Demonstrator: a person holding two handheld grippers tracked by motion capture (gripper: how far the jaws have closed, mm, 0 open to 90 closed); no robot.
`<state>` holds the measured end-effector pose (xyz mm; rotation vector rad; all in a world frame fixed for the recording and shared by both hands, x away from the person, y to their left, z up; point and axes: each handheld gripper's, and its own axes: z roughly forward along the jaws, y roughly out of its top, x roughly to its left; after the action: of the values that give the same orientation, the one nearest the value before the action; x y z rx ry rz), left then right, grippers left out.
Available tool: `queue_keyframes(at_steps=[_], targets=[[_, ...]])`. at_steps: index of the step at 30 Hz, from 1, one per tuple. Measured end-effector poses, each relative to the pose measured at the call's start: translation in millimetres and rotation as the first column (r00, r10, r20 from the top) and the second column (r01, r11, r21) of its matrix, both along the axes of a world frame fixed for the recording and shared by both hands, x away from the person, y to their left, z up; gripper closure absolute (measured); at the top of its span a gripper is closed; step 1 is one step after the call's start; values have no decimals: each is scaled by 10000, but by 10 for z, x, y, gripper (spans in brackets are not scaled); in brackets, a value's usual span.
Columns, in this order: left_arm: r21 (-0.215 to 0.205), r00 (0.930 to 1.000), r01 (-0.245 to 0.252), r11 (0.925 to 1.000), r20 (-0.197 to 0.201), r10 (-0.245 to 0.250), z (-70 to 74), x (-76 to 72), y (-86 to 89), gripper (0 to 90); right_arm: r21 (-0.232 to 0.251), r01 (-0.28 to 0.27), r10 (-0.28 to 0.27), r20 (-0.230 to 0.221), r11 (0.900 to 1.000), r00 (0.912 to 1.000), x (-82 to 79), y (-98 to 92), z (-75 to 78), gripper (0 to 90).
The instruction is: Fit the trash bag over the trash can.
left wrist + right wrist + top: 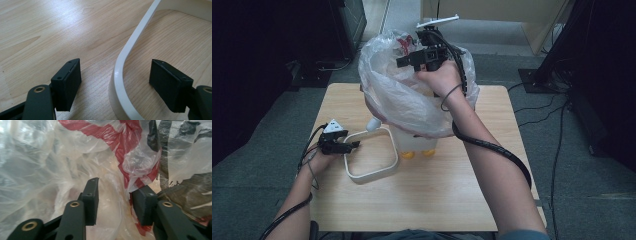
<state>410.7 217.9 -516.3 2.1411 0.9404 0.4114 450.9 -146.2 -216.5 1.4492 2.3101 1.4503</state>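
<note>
High view first: I see my right gripper (408, 61) raised over the far half of the light wooden table (427, 195), at the mouth of a crumpled clear plastic bag with red print (397, 95). That bag is draped over a white plastic bin with small orange feet (414, 145), which stands near the table's middle. In the right gripper view the jaws are parted, with a fold of the bag's film (117, 195) hanging in the gap between them; the pads do not press on it, so I read this gripper as released. My left gripper (353, 145) rests low on the near left of the table, beside the bin, at a white rounded-square plastic ring (384, 170) lying flat on the wood. In the left gripper view its jaws stand spread, straddling the ring's band (122, 67) without touching it.
</note>
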Motion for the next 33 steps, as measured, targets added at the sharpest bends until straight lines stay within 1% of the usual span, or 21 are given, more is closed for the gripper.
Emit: queue_keyframes(at_steps=[1, 2, 3, 4, 5, 6, 7, 10, 12, 14, 16, 18, 19, 20, 22, 25, 28, 30, 31, 32, 33], targets=[[2, 10000, -3, 10000, 9, 3, 0, 0, -1, 257, -61, 29, -28, 139, 10000, 9999, -27, -21, 45, 492], [2, 10000, -3, 10000, 9, 3, 0, 0, -1, 257, -61, 29, -28, 139, 10000, 9999, -27, -21, 45, 492], [17, 10000, -5, 10000, 18, 5, -1, -2, -3, 257, 114, 121, -123, 169, 9999, 9998, -46, -57, 98, 448], [17, 10000, -5, 10000, 18, 5, -1, -2, -3, 257, 114, 121, -123, 169, 9999, 9998, -46, -57, 98, 448], [17, 10000, -7, 10000, 24, 7, -1, -2, -4, 257, 239, 145, -148, 143, 9996, 9998, -56, -76, 123, 420], [14, 10000, -7, 10000, 27, 7, -1, -2, -4, 257, 332, 152, -156, 103, 9993, 9998, -66, -95, 147, 414], [18, 10000, -6, 10000, 25, 6, -1, -2, -4, 257, 445, 120, -124, 85, 9989, 9999, -95, -126, 200, 399], [24, 10000, -6, 10000, 27, 6, -1, -2, -4, 257, 441, 11, -17, 134, 9990, 9999, -144, -168, 274, 388], [6, 10000, -15, 10000, 27, 15, -1, -3, -5, 257, 459, 43, -55, 254, 9989, 9997, -186, -202, 326, 397], [10, 10000, -12, 10000, 29, 12, -1, -2, -5, 257, 528, 19, -37, 335, 9986, 9994, -228, -235, 374, 430], [5, 10000, -15, 10000, 29, 15, -2, -3, -5, 257, 566, -10, -15, 444, 9984, 9990, -257, -260, 410, 430], [9, 10000, -15, 10000, 25, 15, -1, -3, -5, 257, 411, 58, -79, 526, 9991, 9986, -256, -276, 422, 409], [3, 10000, -20, 10000, 19, 20, -1, -4, -6, 257, 330, 75, -91, 478, 9994, 9988, -247, -281, 420, 422], [0, 10000, -17, 10000, 17, 17, -1, -5, -7, 257, 353, 56, -69, 344, 9994, 9994, -238, -290, 414, 459], [5, 10000, -10, 10000, 16, 10, -1, -5, -6, 257, 593, 43, -40, -67, 9982, 10000, -236, -302, 407, 551], [2, 10000, -12, 10000, 15, 12, -1, -5, -6, 257, 628, -96, 103, -111, 9980, 9999, -256, -284, 394, 586], [1, 10000, -13, 10000, 17, 12, -1, -5, -6, 257, 420, -266, 270, -76, 9988, 9996, -262, -240, 367, 632], [3, 10000, -11, 10000, 18, 11, -1, -5, -6, 257, 219, -321, 326, -224, 9992, 9992, -239, -197, 317, 625], [2, 10000, -9, 10000, 17, 9, -1, -5, -6, 257, 34, -333, 333, -142, 9994, 9993, -223, -178, 289, 589], [0, 10000, -9, 10000, 17, 9, -1, -5, -7, 257, -171, -405, 407, 121, 9990, 9991, -206, -162, 266, 526], [1, 10000, 2, 10000, 9, -2, -1, -5, -6, 257, -461, -424, 446, 489, 9980, 9978, -193, -152, 246, 508]])
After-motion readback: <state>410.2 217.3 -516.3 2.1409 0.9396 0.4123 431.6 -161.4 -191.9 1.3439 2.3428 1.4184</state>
